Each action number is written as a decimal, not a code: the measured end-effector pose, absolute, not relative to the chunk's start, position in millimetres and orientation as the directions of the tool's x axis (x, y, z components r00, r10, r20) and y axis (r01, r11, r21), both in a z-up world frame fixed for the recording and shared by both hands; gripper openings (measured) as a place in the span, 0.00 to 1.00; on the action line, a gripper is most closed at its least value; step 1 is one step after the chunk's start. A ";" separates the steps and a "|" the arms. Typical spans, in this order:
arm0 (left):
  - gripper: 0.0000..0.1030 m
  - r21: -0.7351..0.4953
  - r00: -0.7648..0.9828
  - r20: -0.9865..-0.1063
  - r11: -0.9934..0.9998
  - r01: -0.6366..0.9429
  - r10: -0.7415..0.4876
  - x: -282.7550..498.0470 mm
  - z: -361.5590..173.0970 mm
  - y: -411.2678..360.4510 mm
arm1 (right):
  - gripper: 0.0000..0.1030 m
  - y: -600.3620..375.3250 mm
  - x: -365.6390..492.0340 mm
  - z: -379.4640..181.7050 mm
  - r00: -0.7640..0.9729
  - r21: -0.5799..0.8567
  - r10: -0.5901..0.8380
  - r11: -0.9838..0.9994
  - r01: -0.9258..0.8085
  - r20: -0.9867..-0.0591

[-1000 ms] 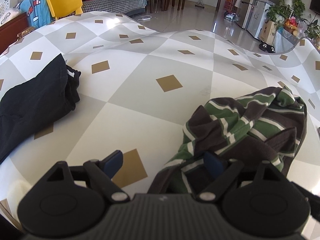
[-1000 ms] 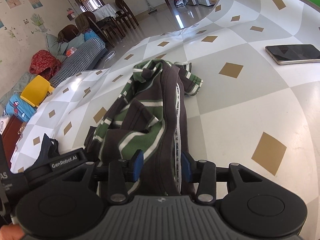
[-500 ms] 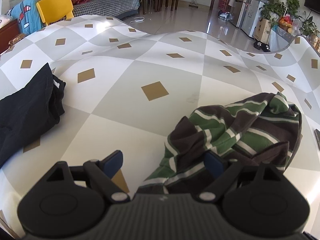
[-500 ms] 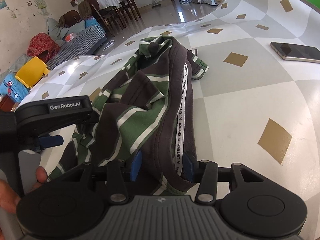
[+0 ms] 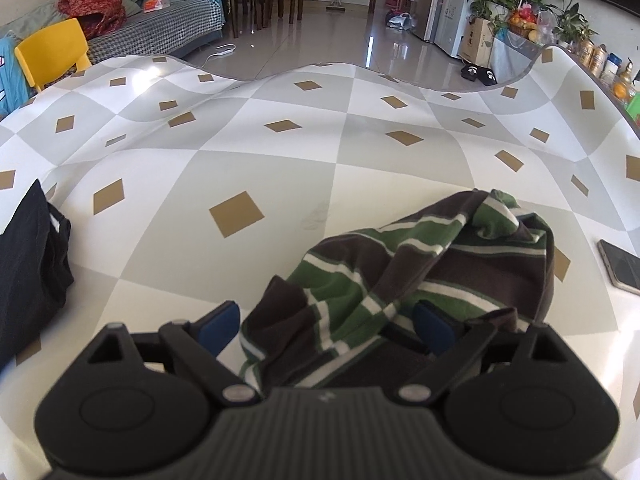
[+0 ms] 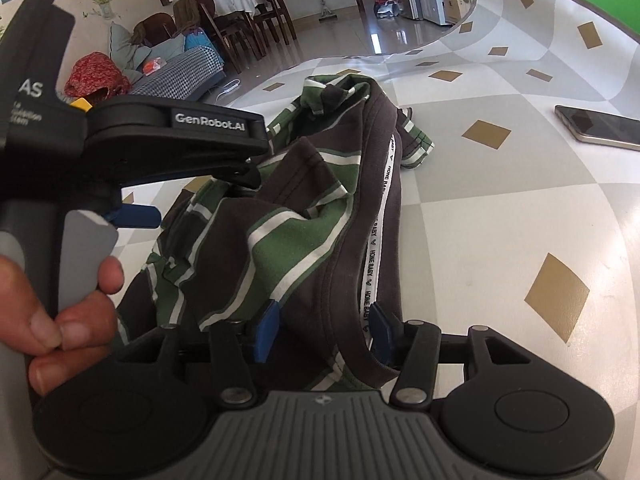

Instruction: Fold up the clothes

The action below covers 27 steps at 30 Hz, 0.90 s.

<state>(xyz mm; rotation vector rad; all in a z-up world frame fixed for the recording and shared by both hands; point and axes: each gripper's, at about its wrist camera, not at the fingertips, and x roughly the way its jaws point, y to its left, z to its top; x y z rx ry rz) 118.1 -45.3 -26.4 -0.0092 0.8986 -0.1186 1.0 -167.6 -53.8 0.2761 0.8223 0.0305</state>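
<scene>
A crumpled shirt [image 5: 440,264] striped in green, brown and white lies on the checked tablecloth [image 5: 280,152]. My left gripper [image 5: 326,320] hangs over its near edge. Its jaws are opening wide, with a fold of cloth lying loose between the blue pads. In the right wrist view the same shirt [image 6: 304,232] shows its collar with a white printed tape. My right gripper [image 6: 323,326] straddles that collar, and its jaws are opening, the pads standing off the cloth. The left gripper's body [image 6: 176,140] and a hand [image 6: 60,320] on its trigger fill the left side.
A black garment [image 5: 28,272] lies bunched at the table's left edge. A phone [image 6: 600,128] rests flat to the right of the shirt. Beyond the table's far edge are a yellow chair [image 5: 52,52], a sofa and shiny floor.
The left gripper has slid right, further over the striped shirt, and the black garment has drifted to the frame's edge. The right gripper's jaws have widened around the collar.
</scene>
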 end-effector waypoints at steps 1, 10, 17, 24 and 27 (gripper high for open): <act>0.91 -0.051 0.616 -0.781 0.993 0.106 -0.106 121.0 -27.4 -48.0 | 0.48 -167.2 1.2 -54.1 0.682 0.249 0.129 0.965 0.080 -0.719; 0.88 -0.048 0.623 -0.775 0.994 0.101 -0.101 134.3 -35.9 -50.5 | 0.38 -159.4 2.3 -57.0 0.700 0.151 0.064 0.987 0.063 -0.711; 0.82 -0.063 0.638 -0.766 0.997 0.051 -0.081 140.2 -38.1 -41.2 | 0.12 -163.0 6.3 -58.2 0.715 0.093 -0.004 0.991 0.097 -0.699; 0.82 -0.048 0.653 -0.757 0.999 -0.011 -0.029 144.4 -37.6 -29.2 | 0.09 -185.3 11.3 -57.6 0.713 0.109 -0.075 0.972 0.208 -0.697; 0.82 -0.011 0.655 -0.755 0.998 -0.058 0.030 145.9 -38.7 -21.9 | 0.09 -200.0 15.4 -58.1 0.706 0.108 -0.115 0.959 0.262 -0.699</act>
